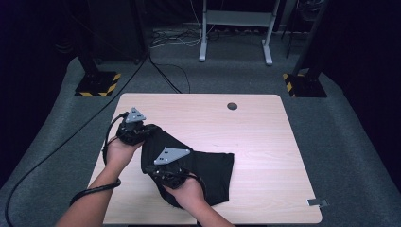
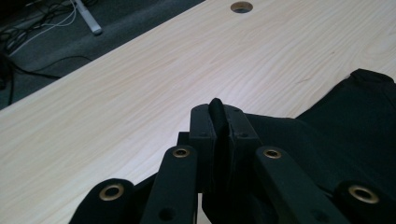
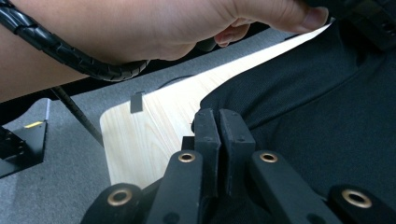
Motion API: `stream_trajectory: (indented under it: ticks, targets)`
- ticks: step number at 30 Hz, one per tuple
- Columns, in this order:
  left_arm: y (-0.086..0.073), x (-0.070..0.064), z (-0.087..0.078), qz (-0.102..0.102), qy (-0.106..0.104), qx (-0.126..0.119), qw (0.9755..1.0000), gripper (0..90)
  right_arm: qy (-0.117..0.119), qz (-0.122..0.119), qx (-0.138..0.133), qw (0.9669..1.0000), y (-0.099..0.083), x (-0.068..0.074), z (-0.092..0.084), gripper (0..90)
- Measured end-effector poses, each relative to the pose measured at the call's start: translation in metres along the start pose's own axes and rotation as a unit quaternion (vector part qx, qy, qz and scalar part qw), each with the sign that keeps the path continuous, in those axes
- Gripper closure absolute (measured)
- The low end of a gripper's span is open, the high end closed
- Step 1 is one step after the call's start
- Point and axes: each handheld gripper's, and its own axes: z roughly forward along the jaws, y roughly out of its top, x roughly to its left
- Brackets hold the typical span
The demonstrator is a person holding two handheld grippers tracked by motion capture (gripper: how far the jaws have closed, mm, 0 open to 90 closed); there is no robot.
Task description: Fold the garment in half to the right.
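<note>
One black knit garment, matte, soft and finely ribbed, lies crumpled at the lower centre of the high view on the pale wood-grain table, its long axis running from upper left to lower right. The left gripper pinches a fold at its upper-left end; the right gripper, nearer the bottom edge, clamps the near edge. Both jaws are closed on cloth.

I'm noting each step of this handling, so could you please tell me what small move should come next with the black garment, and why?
Probably lift both grippers a little higher and spread them apart. The left gripper and right gripper each pinch an edge of the black garment, which lies bunched with its right part on the table; that would let it hang open.
</note>
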Motion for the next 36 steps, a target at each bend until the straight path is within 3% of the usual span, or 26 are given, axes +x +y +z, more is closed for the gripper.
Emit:
stream_trajectory:
  ticks: [6,18,23,36]
  targets:
    - [0.010,0.001,-0.013,0.020,0.024,0.020,0.9993,83.3,0.009,0.001,-0.016,0.9998,0.009,0.004,0.001,87.0]
    - [0.008,0.013,-0.025,0.009,0.029,0.039,0.9988,83.2,0.022,-0.016,-0.021,0.9994,0.026,0.018,0.017,86.9]
    - [0.007,0.008,-0.018,0.011,0.035,0.047,0.9982,83.2,0.021,0.001,-0.032,0.9993,0.015,0.012,0.010,87.0]
    - [0.020,-0.019,0.009,0.025,0.018,0.045,0.9985,83.2,-0.001,0.029,-0.045,0.9986,-0.012,-0.001,-0.014,86.9]
